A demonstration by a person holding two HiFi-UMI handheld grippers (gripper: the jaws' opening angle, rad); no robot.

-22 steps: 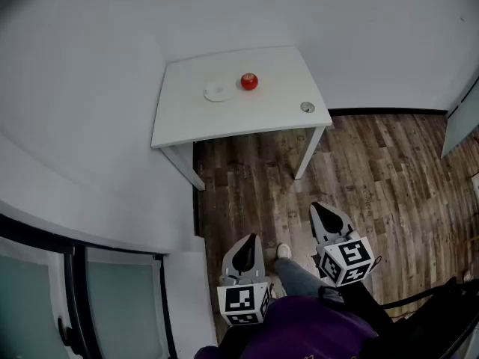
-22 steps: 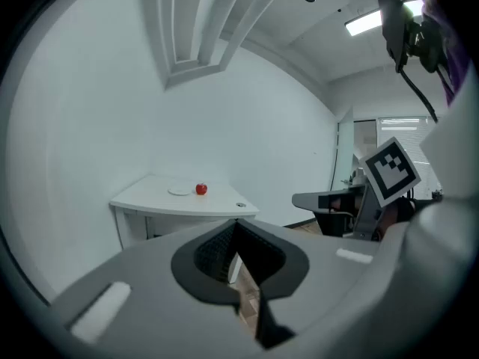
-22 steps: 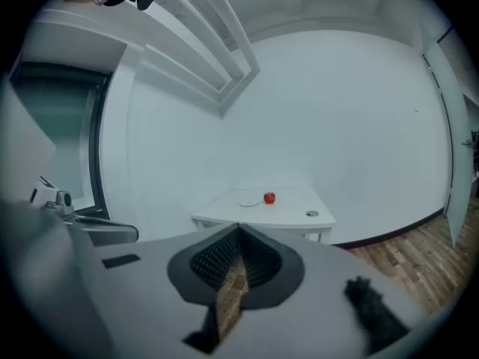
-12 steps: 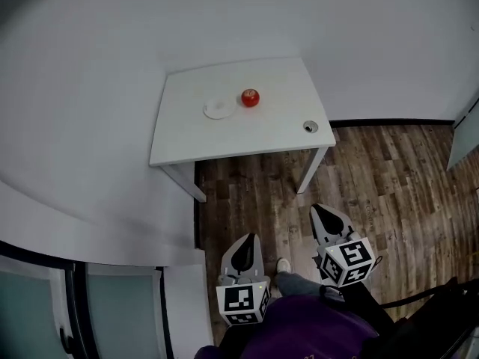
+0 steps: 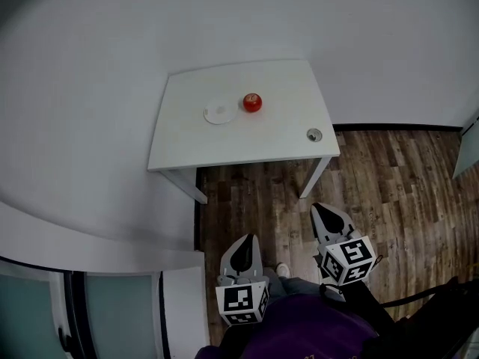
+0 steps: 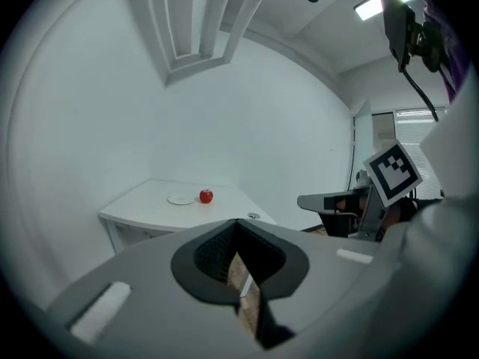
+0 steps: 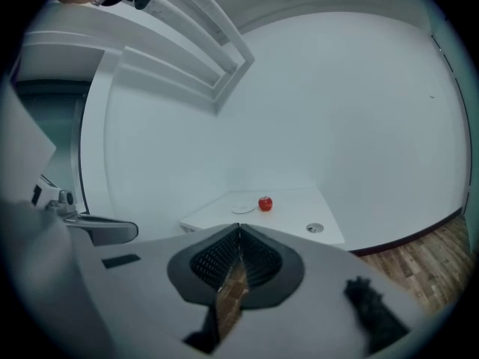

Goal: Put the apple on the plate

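Note:
A red apple (image 5: 252, 102) sits on a white table (image 5: 224, 140) against the wall, just right of a small white plate (image 5: 218, 114). The apple (image 6: 206, 196) and plate (image 6: 179, 200) show far off in the left gripper view, and again as apple (image 7: 265, 203) and plate (image 7: 242, 209) in the right gripper view. My left gripper (image 5: 243, 253) and right gripper (image 5: 330, 219) hang low over the wooden floor, well short of the table. Both are shut with nothing between the jaws.
A round cable grommet (image 5: 314, 134) sits near the table's front right corner. Wooden floor (image 5: 389, 178) stretches right of the table. White walls close in behind and to the left, with a glass door (image 5: 112, 305) at lower left. The person's shoe (image 5: 283, 270) shows between the grippers.
The table, apple and plate have slid lower and nearer in the head view as the person walks toward them. Both grippers keep their place in the frame, still shut.

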